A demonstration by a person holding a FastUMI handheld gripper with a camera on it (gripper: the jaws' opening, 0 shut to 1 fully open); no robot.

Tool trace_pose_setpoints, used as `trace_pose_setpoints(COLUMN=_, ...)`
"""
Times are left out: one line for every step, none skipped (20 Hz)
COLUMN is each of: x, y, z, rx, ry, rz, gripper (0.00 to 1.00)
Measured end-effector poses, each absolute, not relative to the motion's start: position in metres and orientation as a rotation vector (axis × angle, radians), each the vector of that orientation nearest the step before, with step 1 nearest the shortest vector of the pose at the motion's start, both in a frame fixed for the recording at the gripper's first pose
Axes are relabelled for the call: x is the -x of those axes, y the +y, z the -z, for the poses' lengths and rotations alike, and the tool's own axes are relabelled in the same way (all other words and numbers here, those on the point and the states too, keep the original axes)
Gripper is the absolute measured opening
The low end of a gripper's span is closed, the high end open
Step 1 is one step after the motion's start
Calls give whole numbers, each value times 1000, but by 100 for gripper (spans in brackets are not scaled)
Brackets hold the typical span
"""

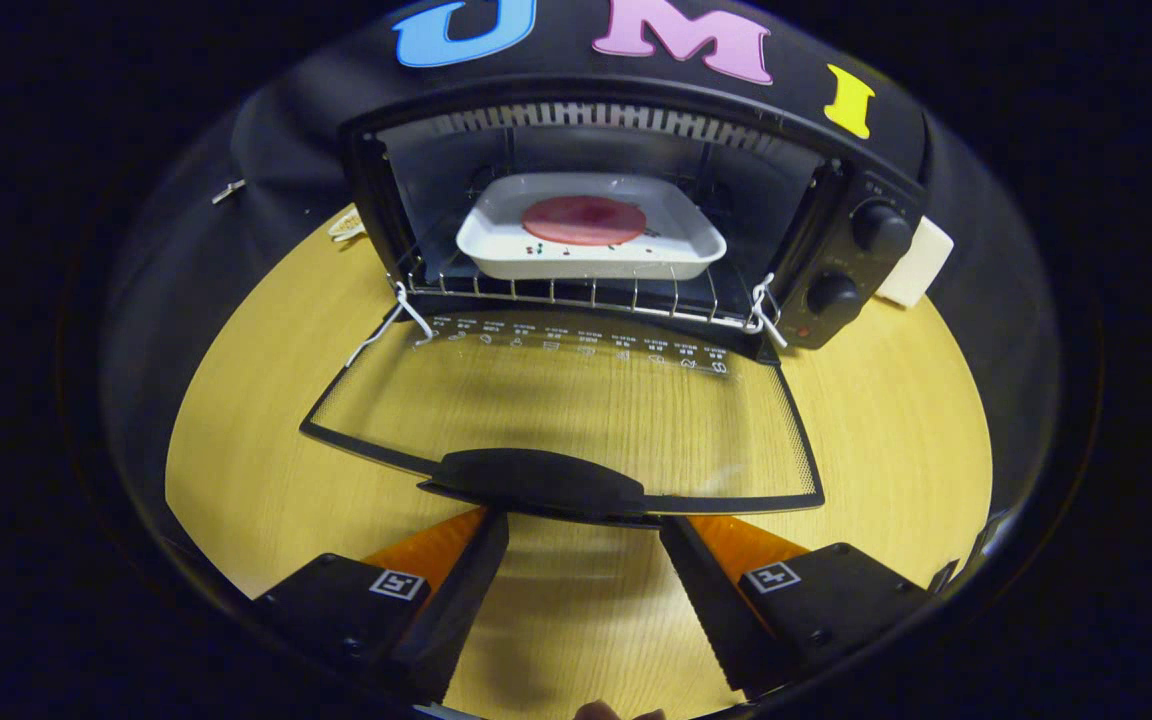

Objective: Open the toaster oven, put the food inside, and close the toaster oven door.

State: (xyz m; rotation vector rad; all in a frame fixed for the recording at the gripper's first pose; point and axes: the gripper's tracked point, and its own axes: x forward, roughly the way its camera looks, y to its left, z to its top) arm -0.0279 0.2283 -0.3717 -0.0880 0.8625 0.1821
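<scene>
Currently toaster oven (pixel 636 210) door (pixel 576 410) is fully down, lying flat over the wooden table (pixel 886 420). White dish (pixel 591 262) with the round pink food (pixel 584 220) sits inside on the wire rack (pixel 576 295). Gripper (pixel 584 530) jaws are apart, gripping nothing, fingertips (pixel 484 545) just under the door handle (pixel 536 480).

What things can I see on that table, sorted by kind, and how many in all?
Black toaster ovens, glass door folded down: 1
White rectangular baking dishes: 1
Round pink slices of food: 1
Black round control knobs: 2
Hand-held gripper, open just short of the door handle: 1
Total: 6
</scene>
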Motion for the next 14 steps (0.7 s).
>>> trace_pose_setpoints(x=30, y=229, z=362, rx=101, ry=826, rz=-197, gripper=99)
trace_pose_setpoints(x=31, y=228, z=352, rx=110, ry=789, rz=-213, gripper=99)
trace_pose_setpoints(x=37, y=237, z=343, rx=114, ry=758, rz=-225, gripper=99)
trace_pose_setpoints(x=36, y=236, z=333, rx=108, ry=733, rz=-232, gripper=99)
trace_pose_setpoints(x=36, y=236, z=323, rx=100, ry=710, rz=-235, gripper=99)
trace_pose_setpoints(x=34, y=236, z=312, rx=89, ry=681, rz=-235, gripper=99)
trace_pose_setpoints(x=32, y=235, z=298, rx=78, ry=648, rz=-232, gripper=100)
trace_pose_setpoints(x=23, y=232, z=284, rx=62, ry=616, rz=-226, gripper=99)
trace_pose_setpoints(x=17, y=232, z=272, rx=45, ry=596, rz=-221, gripper=99)
trace_pose_setpoints(x=10, y=235, z=263, rx=33, ry=584, rz=-216, gripper=100)
trace_pose_setpoints(x=3, y=235, z=254, rx=23, ry=571, rz=-215, gripper=100)
trace_pose_setpoints(x=-2, y=234, z=244, rx=14, ry=562, rz=-209, gripper=100)
trace_pose_setpoints(x=-6, y=234, z=236, rx=1, ry=552, rz=-207, gripper=100)
trace_pose_setpoints(x=-11, y=235, z=229, rx=-6, ry=540, rz=-201, gripper=100)
